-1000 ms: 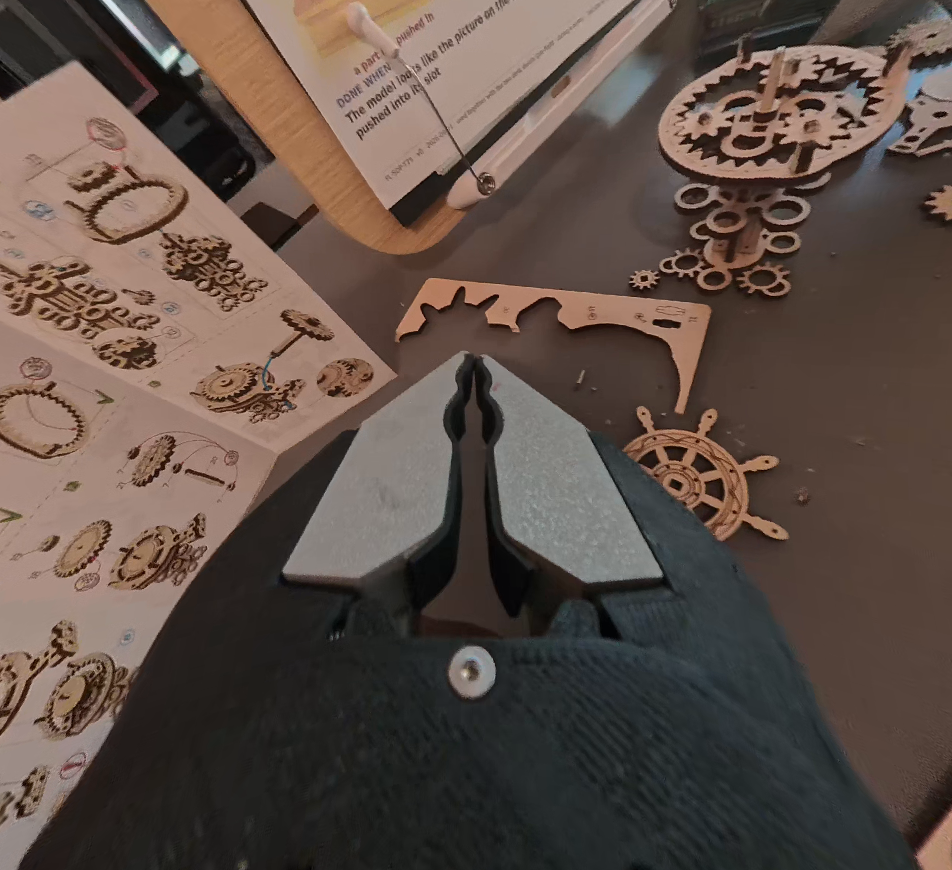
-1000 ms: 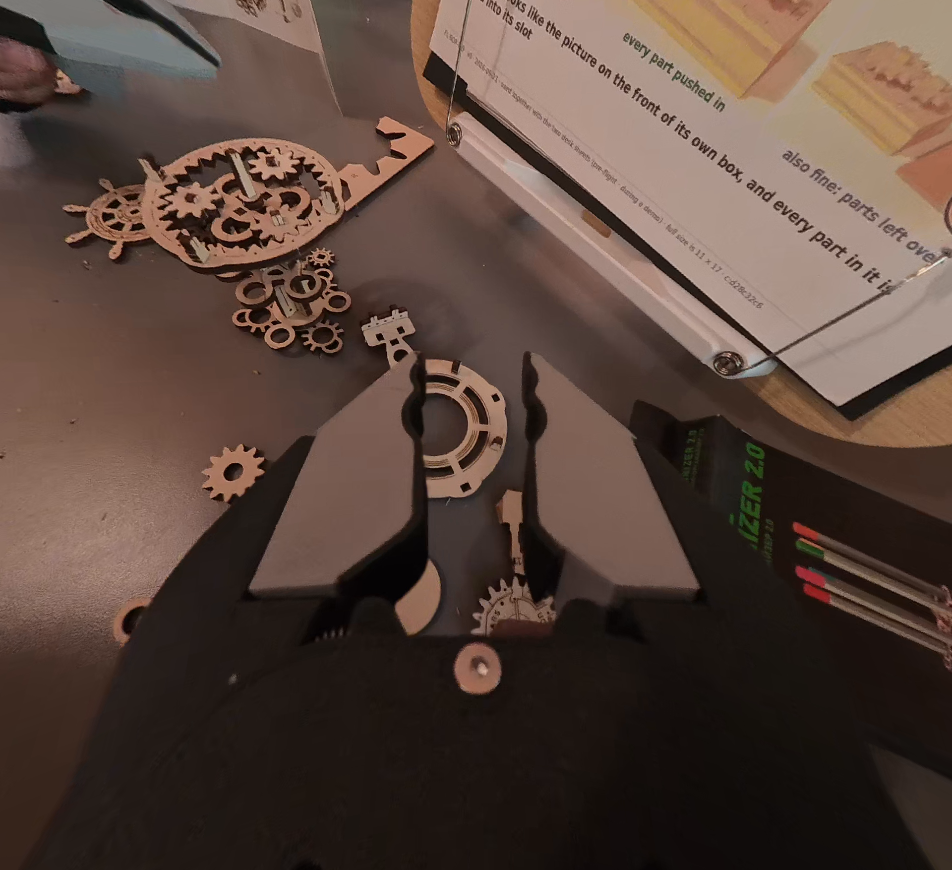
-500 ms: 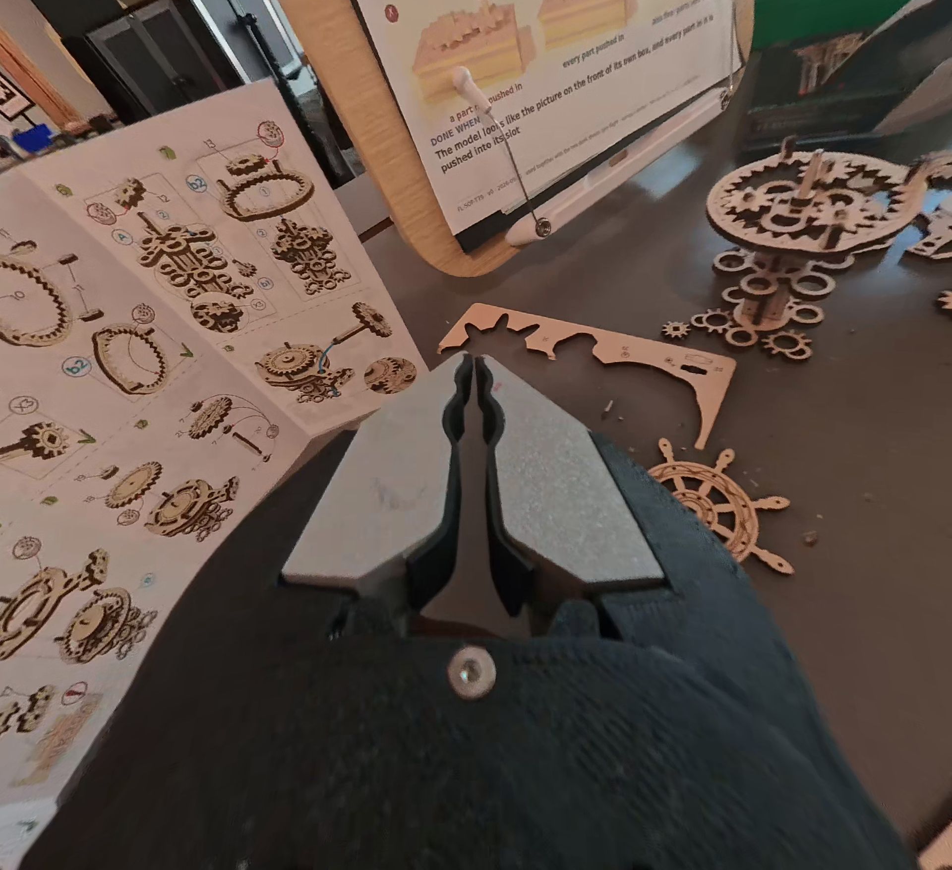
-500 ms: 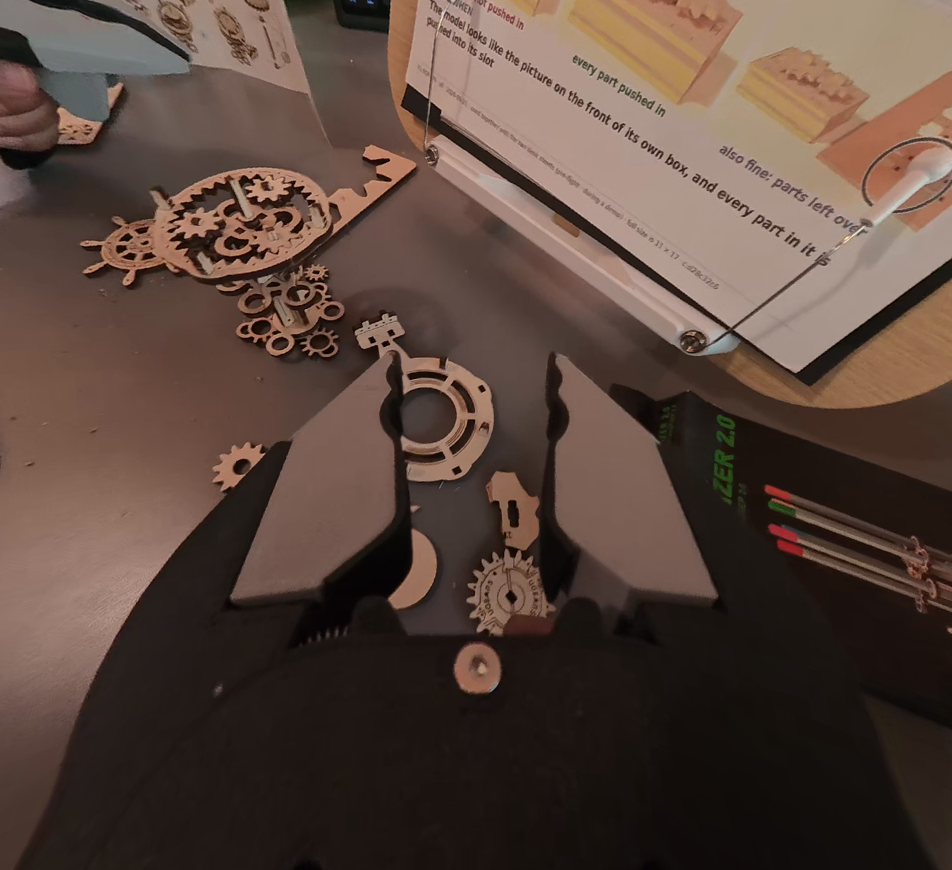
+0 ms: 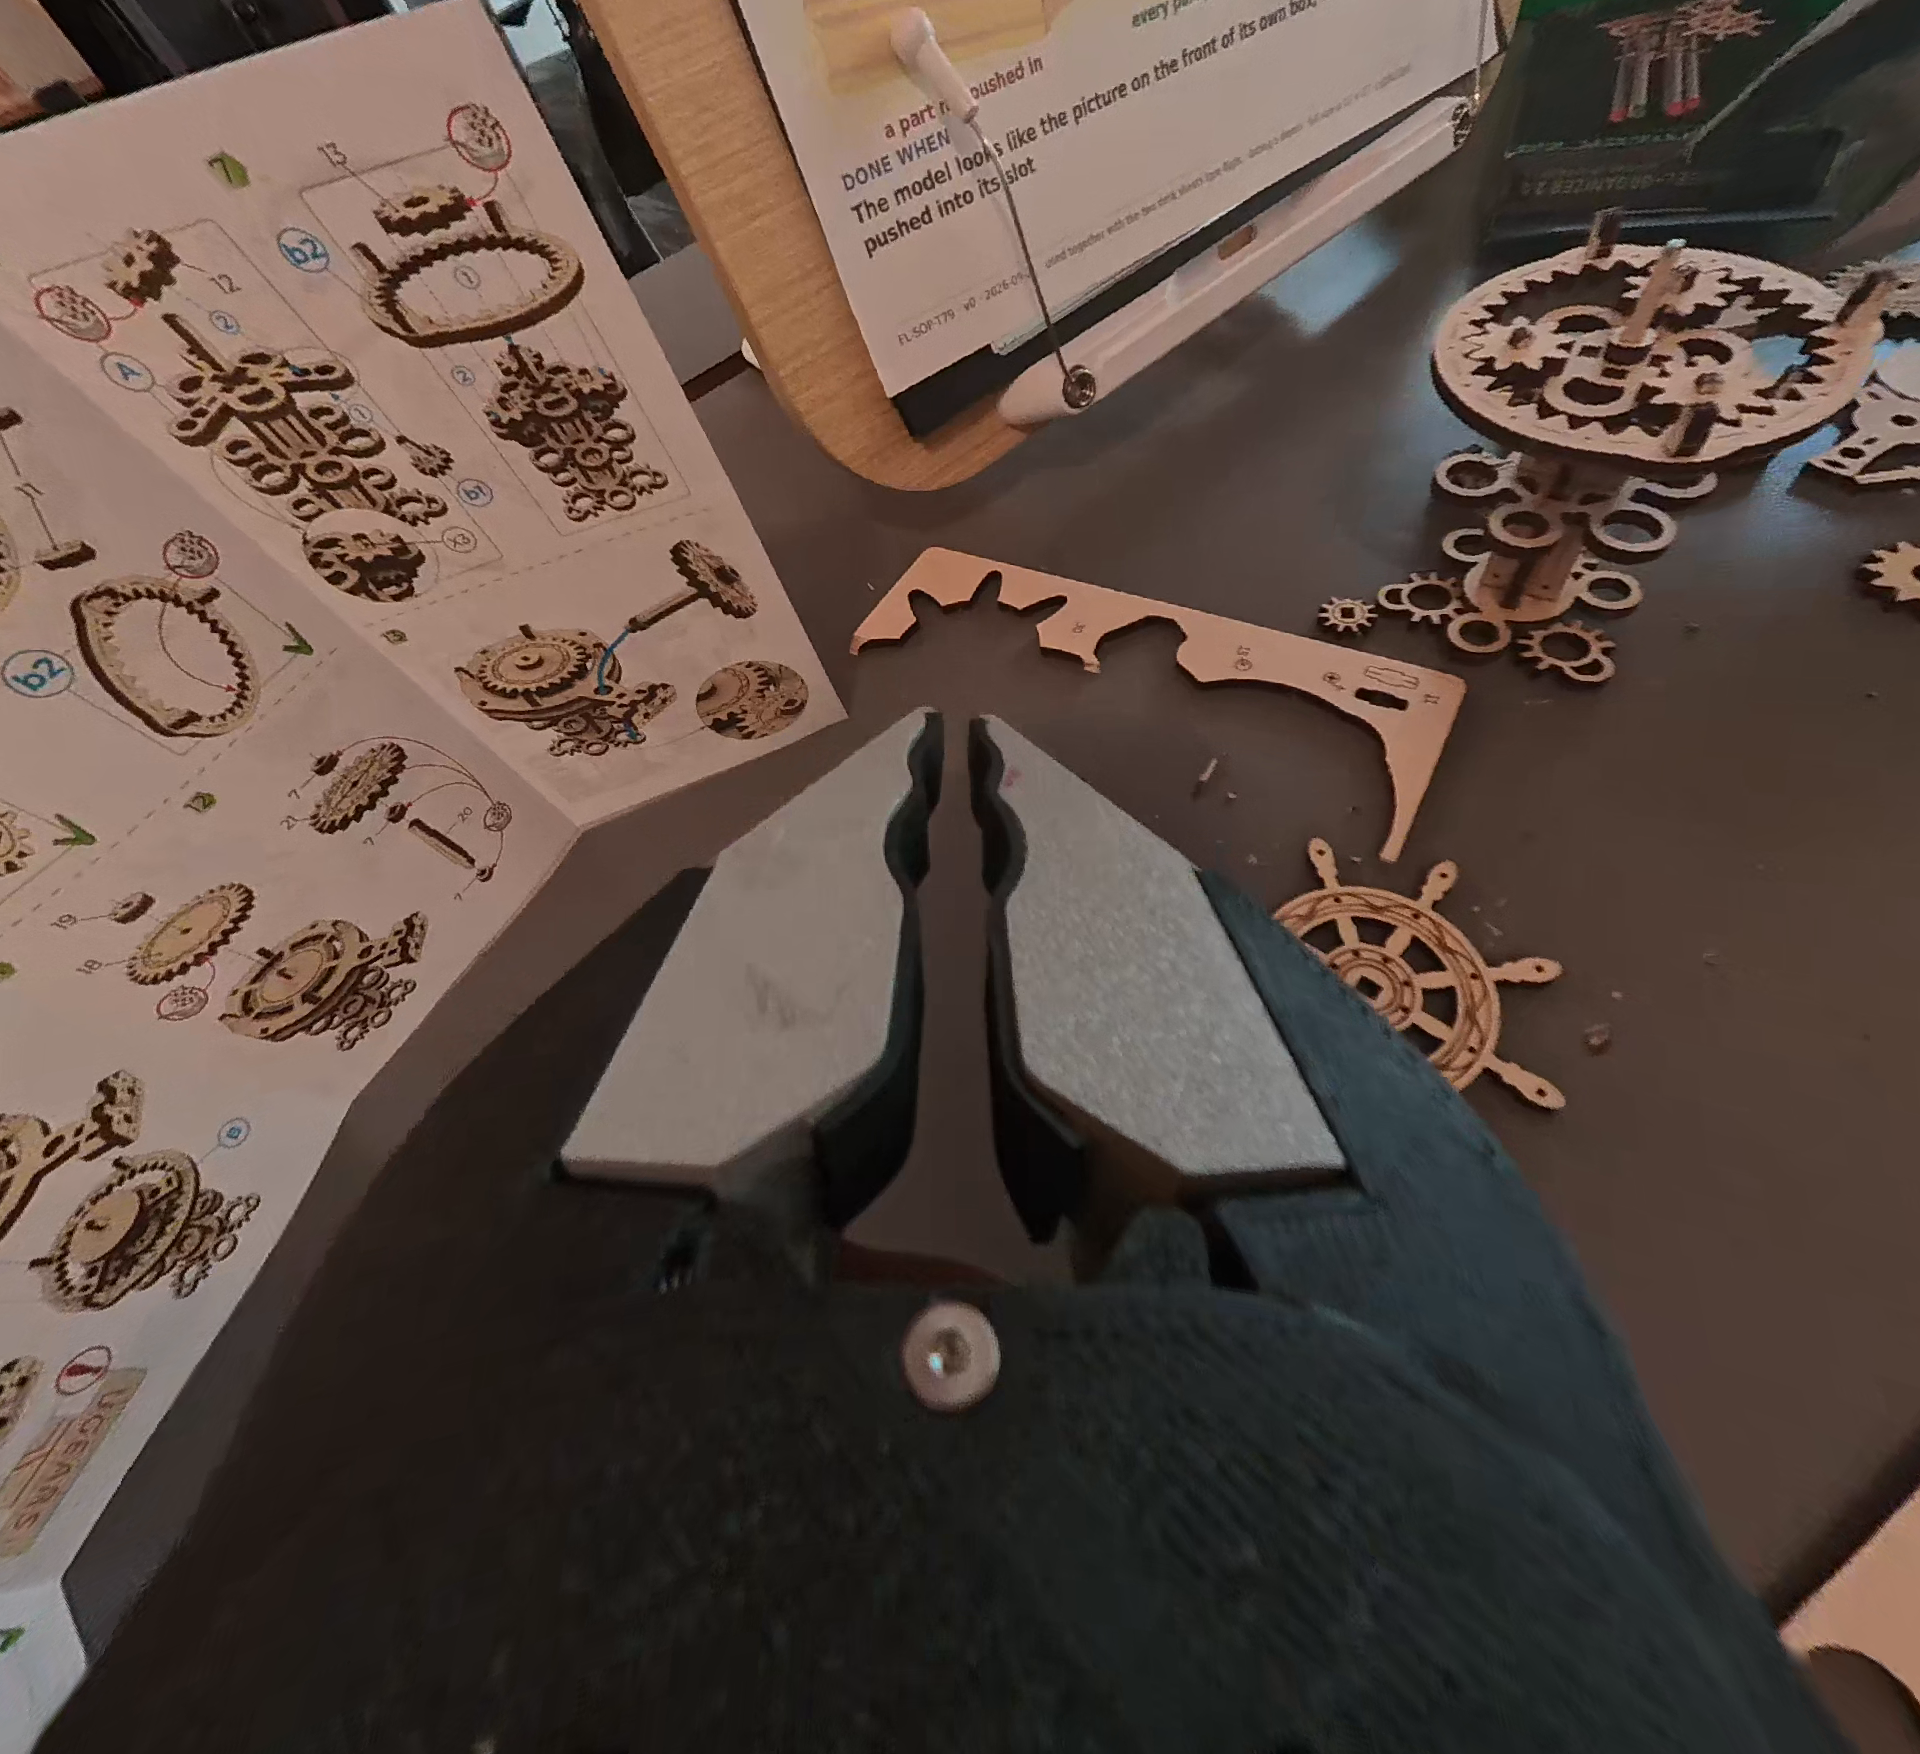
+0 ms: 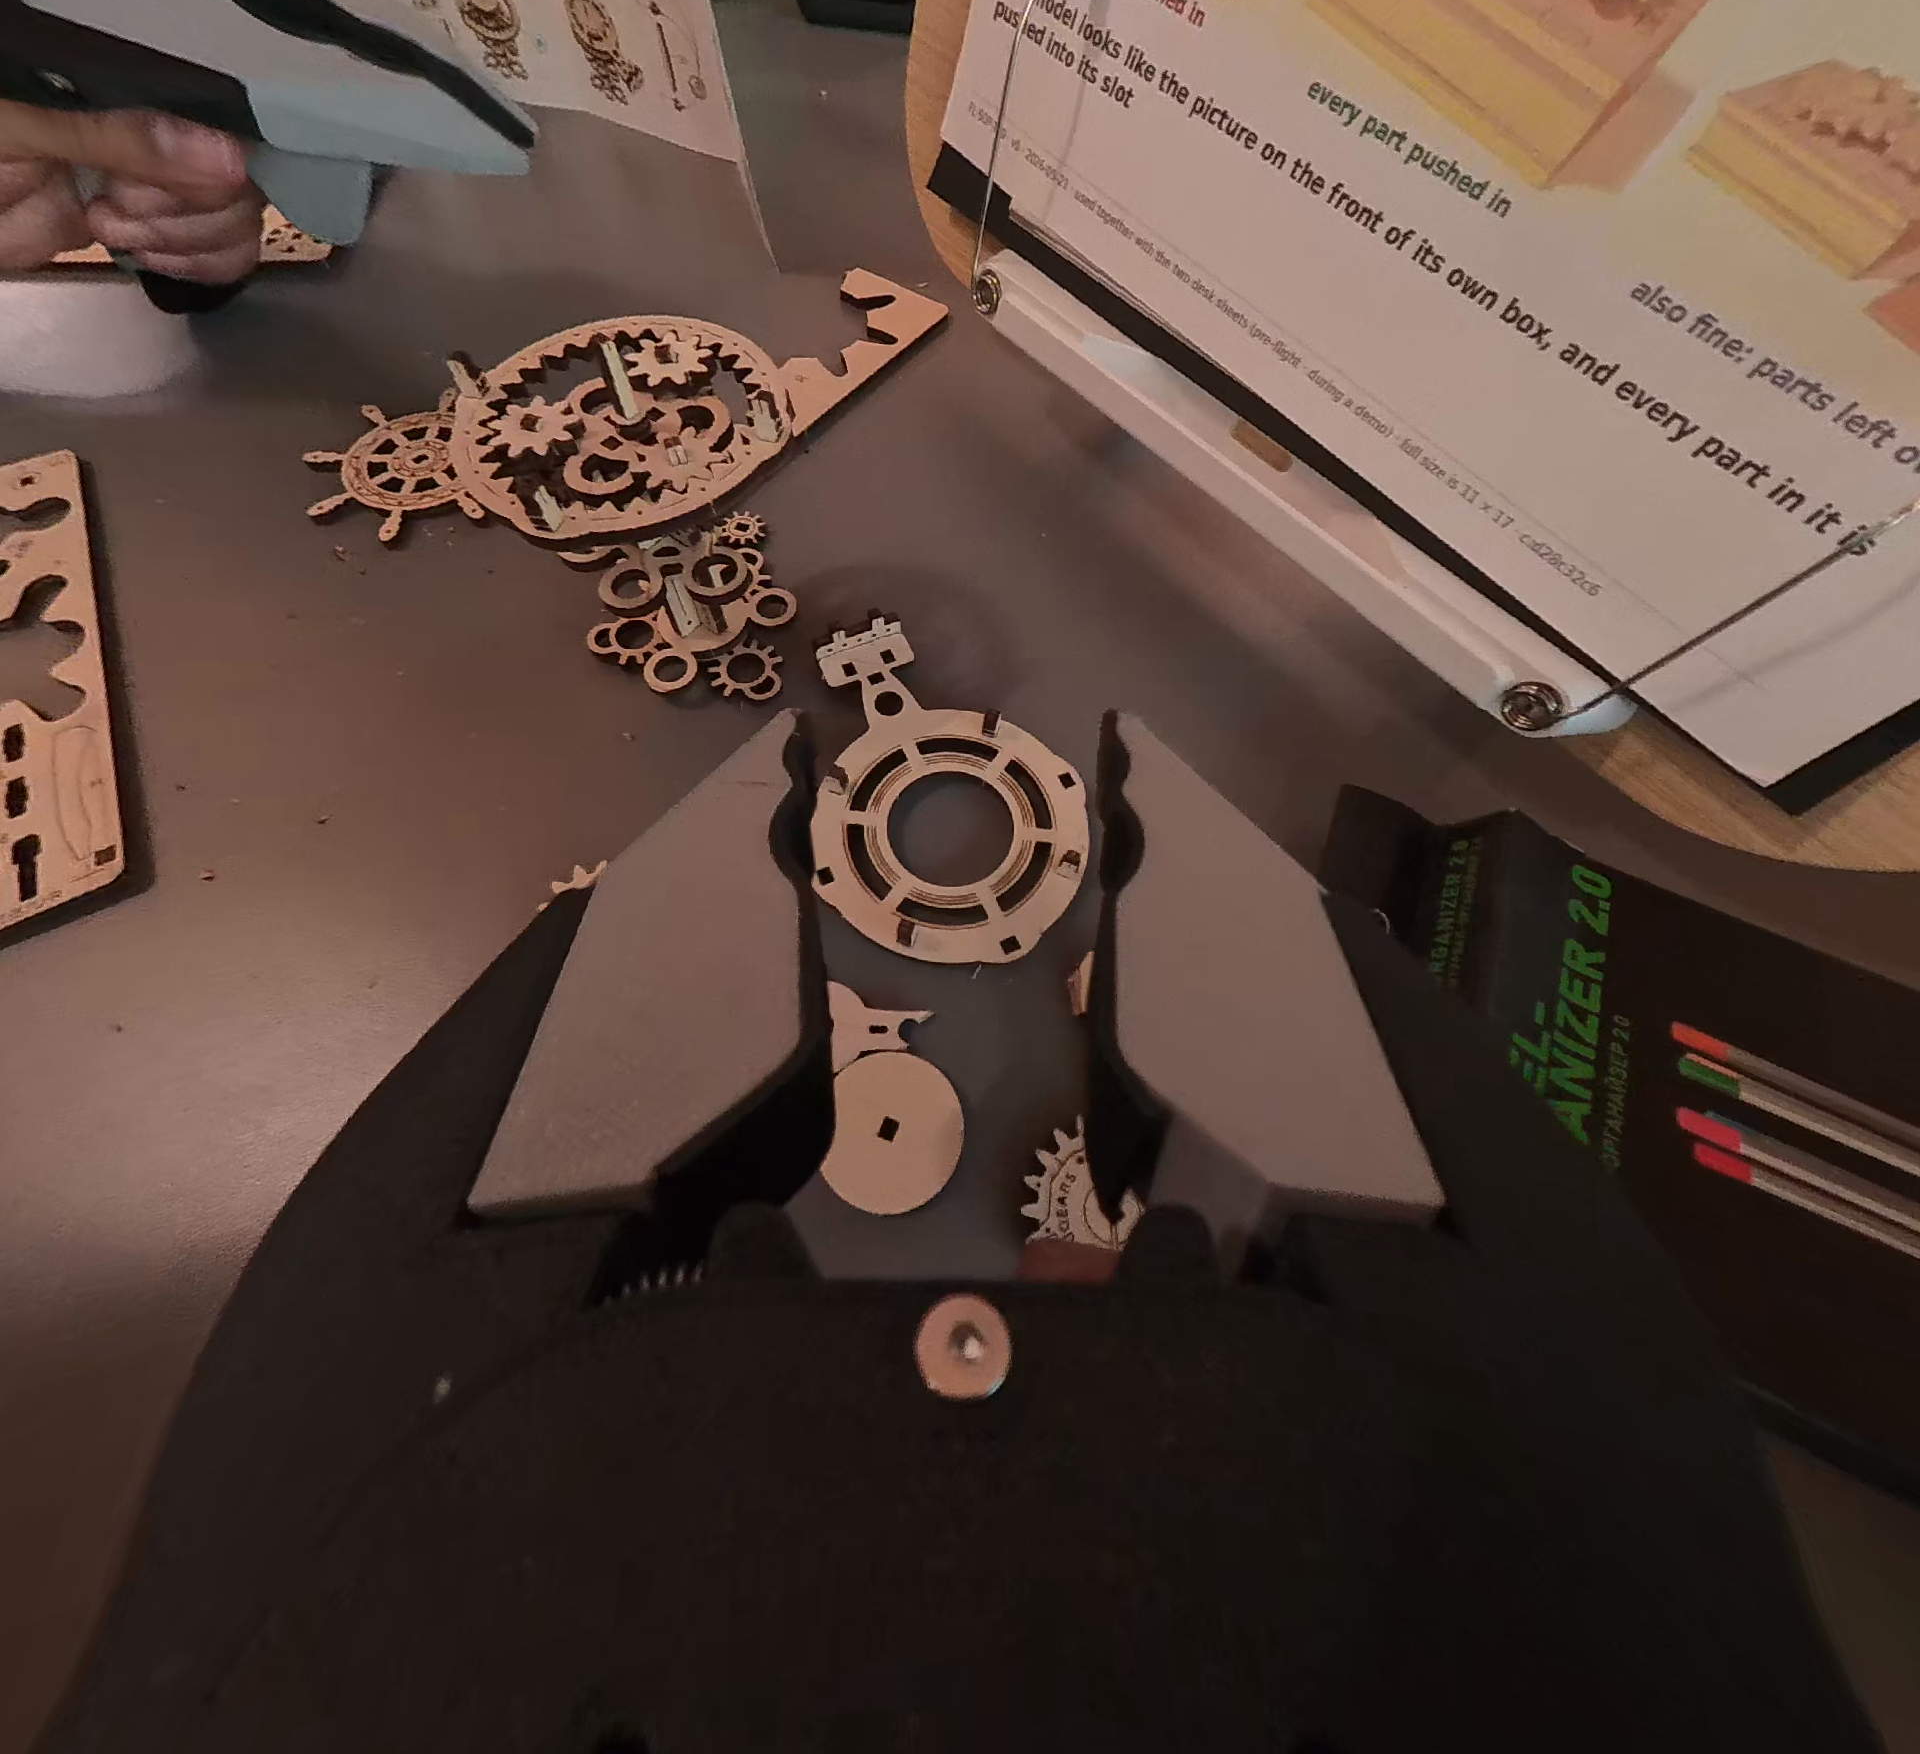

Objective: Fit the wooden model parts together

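Plywood ring plate (image 6: 951,840) on the table between my right gripper (image 6: 951,748) fingers — spread wide, empty.
Thin, light, brittle — I'd pinch its outer rim; left gripper (image 5: 954,730) barely parted, holding nothing.

The dark tabletop (image 6: 312,769) carries a gear assembly (image 6: 623,437), ship's wheel (image 6: 400,463), ringed plate (image 6: 951,837), round disc (image 6: 890,1133), cut-out offcut strip (image 5: 1174,655) and a black box (image 6: 1662,1081).

Right gripper (image 6: 951,769): jaws wide apart, above the ring plate (image 6: 951,837), holding nothing.
Disc (image 6: 890,1133): flat on the table (image 6: 312,873), between the fingers.
Gear assembly (image 6: 623,437): far left, beside the ship's wheel (image 6: 400,463).
Left gripper (image 6: 499,135): top left.
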`<state>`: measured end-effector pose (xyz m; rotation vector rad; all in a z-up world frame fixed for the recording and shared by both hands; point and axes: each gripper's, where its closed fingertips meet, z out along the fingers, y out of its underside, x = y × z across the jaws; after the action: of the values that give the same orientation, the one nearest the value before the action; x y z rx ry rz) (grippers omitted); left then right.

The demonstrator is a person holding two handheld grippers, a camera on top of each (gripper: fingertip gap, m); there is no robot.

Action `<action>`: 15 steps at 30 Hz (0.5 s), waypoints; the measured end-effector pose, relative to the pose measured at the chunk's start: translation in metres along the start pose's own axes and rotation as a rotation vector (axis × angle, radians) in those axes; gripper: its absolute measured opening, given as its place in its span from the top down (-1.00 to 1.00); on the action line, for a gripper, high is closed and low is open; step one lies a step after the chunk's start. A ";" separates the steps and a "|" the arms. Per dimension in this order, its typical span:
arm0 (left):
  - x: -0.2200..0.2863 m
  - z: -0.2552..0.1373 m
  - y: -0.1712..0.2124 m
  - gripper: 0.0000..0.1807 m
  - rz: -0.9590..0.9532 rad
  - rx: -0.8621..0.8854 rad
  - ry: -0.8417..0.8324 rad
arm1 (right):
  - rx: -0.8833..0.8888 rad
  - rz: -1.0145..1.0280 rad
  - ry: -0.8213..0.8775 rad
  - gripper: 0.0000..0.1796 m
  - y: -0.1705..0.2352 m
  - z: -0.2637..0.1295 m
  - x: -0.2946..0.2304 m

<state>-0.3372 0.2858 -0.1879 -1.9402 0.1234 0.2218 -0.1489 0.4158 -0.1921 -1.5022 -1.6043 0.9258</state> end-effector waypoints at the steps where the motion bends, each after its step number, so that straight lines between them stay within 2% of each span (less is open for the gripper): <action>1: 0.002 0.000 0.001 0.97 -0.004 -0.007 0.008 | -0.004 0.000 -0.005 0.45 0.000 -0.001 0.000; 5: 0.013 0.001 0.002 0.94 0.006 -0.026 0.048 | -0.014 0.004 -0.016 0.72 0.000 -0.013 0.006; 8: 0.019 0.001 0.002 0.92 0.005 -0.034 0.069 | -0.031 0.018 -0.091 0.80 0.003 -0.019 0.000; 13: 0.022 0.001 0.003 0.91 0.002 -0.040 0.083 | -0.095 -0.054 -0.363 0.82 0.015 -0.023 -0.051; 15: 0.022 0.002 0.004 0.90 0.000 -0.044 0.083 | -0.157 -0.116 -0.397 0.77 0.026 -0.017 -0.068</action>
<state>-0.3164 0.2866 -0.1965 -1.9940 0.1746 0.1451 -0.1186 0.3494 -0.2094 -1.3689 -2.0673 1.1031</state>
